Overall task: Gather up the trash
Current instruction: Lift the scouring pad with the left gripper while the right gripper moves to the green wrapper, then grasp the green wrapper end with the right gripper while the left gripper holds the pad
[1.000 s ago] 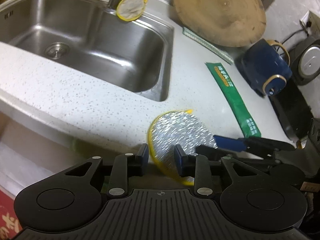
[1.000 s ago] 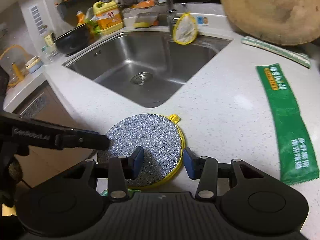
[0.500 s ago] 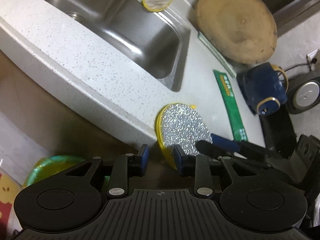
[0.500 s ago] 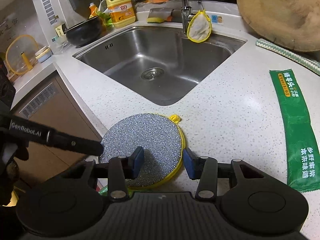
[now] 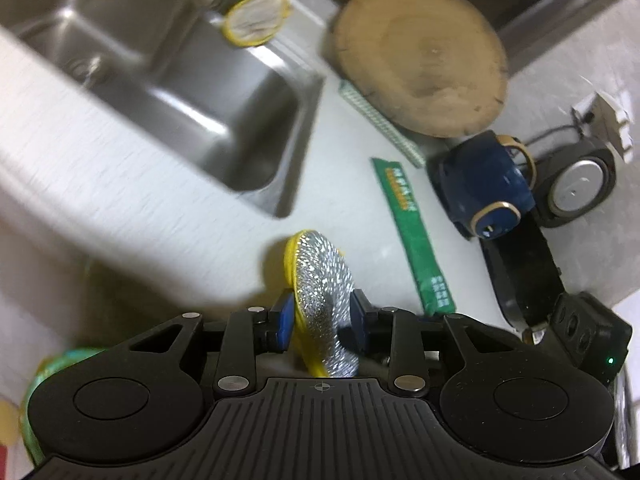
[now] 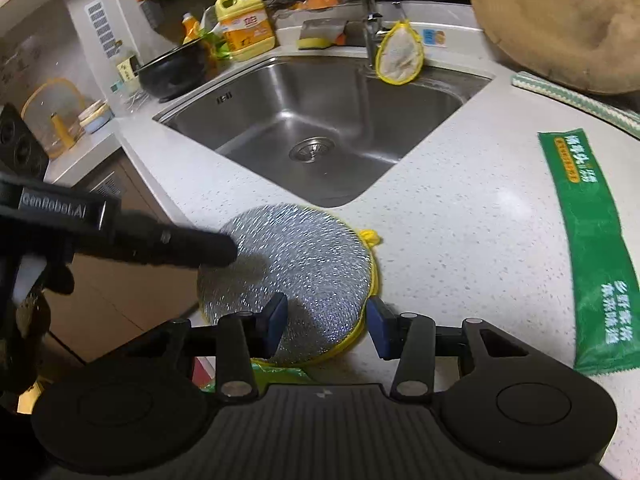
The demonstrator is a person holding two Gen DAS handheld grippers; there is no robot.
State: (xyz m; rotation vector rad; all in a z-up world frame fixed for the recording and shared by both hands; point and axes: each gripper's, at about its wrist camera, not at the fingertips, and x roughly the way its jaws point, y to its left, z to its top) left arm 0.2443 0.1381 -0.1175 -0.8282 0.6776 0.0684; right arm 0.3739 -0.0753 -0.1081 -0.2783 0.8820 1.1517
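A round silver scouring pad (image 6: 296, 276) with a yellow rim lies at the counter's front edge, partly overhanging it, and looks blurred. My left gripper (image 5: 320, 316) stands open with the pad's (image 5: 320, 280) edge between its jaws; whether a pad touches it I cannot tell. One of its fingers (image 6: 192, 246) reaches over the pad from the left. My right gripper (image 6: 327, 324) hovers open over the pad's near edge. A long green wrapper (image 6: 592, 256) lies flat on the counter to the right, also in the left wrist view (image 5: 412, 232).
A steel sink (image 6: 224, 100) lies behind the pad, with a yellow-rimmed cloth (image 6: 400, 56) hanging on the tap. A round wooden board (image 6: 560, 20), a striped cloth (image 6: 576, 100) and a blue kettle (image 5: 484, 184) stand at the back right. A green-lined bin (image 5: 52, 380) sits below the counter.
My left gripper rolled and came in at the counter edge, so the scouring pad's edge now sits between its jaws. The pad shows motion blur. The right gripper stayed put.
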